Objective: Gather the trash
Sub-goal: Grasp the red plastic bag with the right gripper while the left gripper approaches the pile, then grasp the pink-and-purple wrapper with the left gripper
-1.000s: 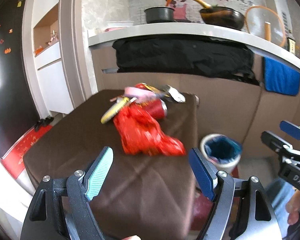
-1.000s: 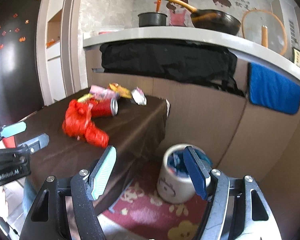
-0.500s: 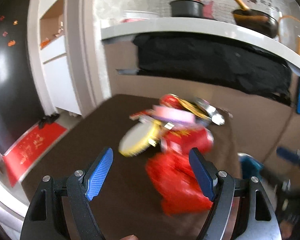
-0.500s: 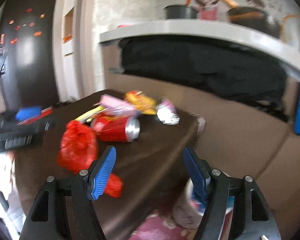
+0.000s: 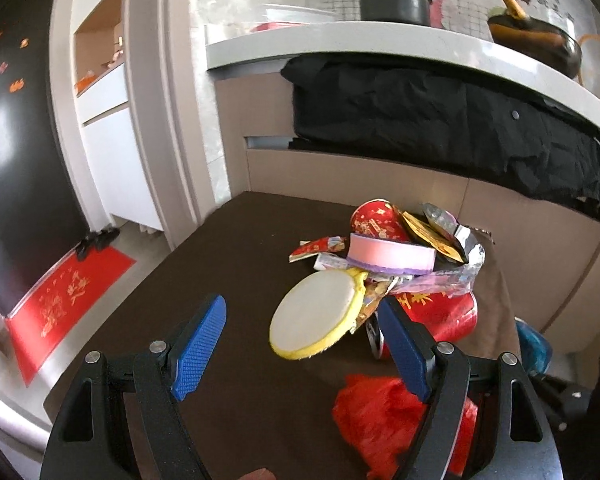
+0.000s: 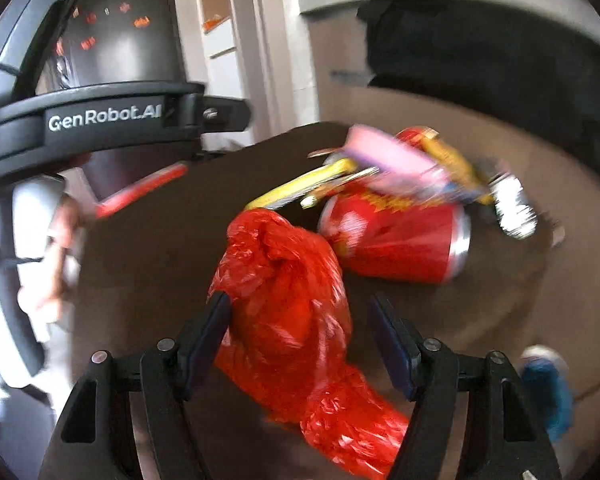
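While red bag [image 6: 288,304] fronts can [image 6: 400,240], wrappers [image 5: 440,232] behind

Both wrist views look forward, low and close over the brown counter [image 5: 236,248], sharing the red bag [image 6: 288,304].

Both tongs [image 5: 302,350] [image 6: 300,344]: black frames w/ silver screws, ribbed blue pads (left body marked "GenRobot.AI").
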`<state>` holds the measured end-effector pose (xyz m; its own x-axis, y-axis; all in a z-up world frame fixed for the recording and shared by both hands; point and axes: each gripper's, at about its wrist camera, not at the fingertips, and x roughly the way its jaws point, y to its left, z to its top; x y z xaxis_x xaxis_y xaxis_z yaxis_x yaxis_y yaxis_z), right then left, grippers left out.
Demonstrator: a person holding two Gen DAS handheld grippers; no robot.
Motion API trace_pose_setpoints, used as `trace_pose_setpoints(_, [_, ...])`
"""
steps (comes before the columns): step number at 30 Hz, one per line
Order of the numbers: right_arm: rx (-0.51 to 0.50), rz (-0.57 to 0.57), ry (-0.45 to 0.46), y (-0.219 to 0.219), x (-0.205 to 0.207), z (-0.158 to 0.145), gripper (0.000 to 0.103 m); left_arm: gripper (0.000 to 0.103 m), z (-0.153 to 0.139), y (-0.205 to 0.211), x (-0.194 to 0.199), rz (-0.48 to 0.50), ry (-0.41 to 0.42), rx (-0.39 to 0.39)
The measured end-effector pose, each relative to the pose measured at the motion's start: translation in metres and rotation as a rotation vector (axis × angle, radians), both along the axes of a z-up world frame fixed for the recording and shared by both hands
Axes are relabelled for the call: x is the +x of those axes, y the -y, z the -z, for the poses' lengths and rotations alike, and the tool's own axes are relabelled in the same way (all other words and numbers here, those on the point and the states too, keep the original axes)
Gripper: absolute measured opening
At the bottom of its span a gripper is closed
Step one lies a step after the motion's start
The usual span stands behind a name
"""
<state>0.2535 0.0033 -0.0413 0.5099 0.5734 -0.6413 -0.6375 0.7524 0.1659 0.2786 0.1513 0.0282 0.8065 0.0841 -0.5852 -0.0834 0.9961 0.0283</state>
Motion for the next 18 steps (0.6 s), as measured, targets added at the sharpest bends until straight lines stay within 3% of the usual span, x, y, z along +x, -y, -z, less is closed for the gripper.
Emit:
trace_pose_setpoints(2, [0.030,-0.023,-0.040,0.001,0.003,0.004,0.056,0.078,0.003,0.004,0.007,0.020,-0.015,-0.006])
trace_pose_setpoints(3, [0.056,-0.049,-0.060,0.004,0.003,0.004,0.043,0.078,0.004,0.005,0.010,0.029,-0.022,-0.010])
trace_pose_setpoints(5, [0.067,-0.065,-0.073,0.011,0.003,0.001,0.036,0.078,0.007,0.010,0.017,0.046,-0.033,-0.013])
trace_pose_setpoints(10, [0.045,0.034,0.005,0.053,-0.002,-0.016,0.032,0.080,0.013,0.023,0.033,0.127,-0.044,-0.036])
trace_pose_setpoints(14, [0.007,0.175,0.065,0.103,0.007,-0.028,0.031,0.081,0.018,0.037,0.048,0.133,-0.057,-0.020])
trace_pose_setpoints(18, [-0.011,0.292,0.054,0.148,0.025,-0.024,0.032,0.081,0.019,0.043,0.066,0.185,-0.100,-0.126])
